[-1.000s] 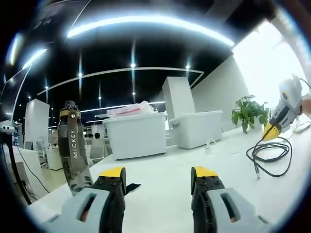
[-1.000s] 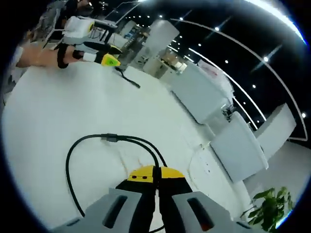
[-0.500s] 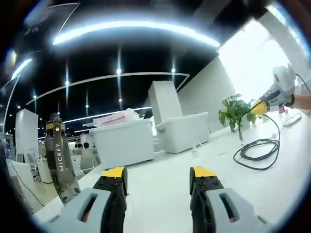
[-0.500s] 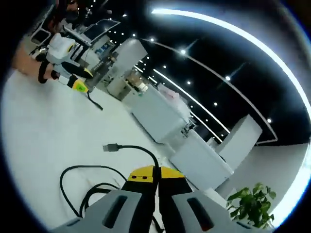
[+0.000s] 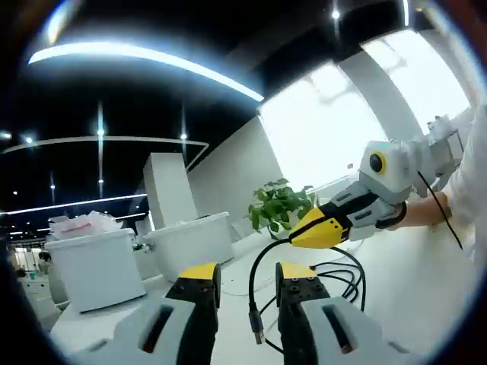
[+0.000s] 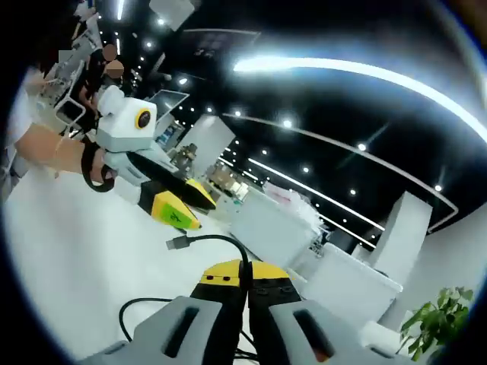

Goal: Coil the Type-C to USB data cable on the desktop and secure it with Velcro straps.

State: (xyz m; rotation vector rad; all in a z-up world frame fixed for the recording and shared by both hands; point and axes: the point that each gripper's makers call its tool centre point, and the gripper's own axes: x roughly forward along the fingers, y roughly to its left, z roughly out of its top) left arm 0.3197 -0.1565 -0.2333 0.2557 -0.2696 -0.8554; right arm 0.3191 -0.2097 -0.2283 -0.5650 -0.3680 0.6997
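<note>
A person holds a two-jaw gripper in each hand above a white desktop in a large dim office lit by ceiling strips. In the right gripper view, the right gripper has its yellow-tipped jaws pressed together on a black data cable, which arches up from between the tips and ends in a plug hanging free to the left. More of the cable lies in loose loops on the desktop below. Lifting one end this way probably presents the plug so the other tool can take it and start a coil. The left gripper reaches in from the left of that view, close to the plug. In the left gripper view, its own jaws stand a little apart with nothing between them, and the cable end dangles just in front of the gap. The right gripper comes in there from the right, gripped by a hand. Far behind stand white storage bins and a potted plant. No Velcro strap can be made out.
</note>
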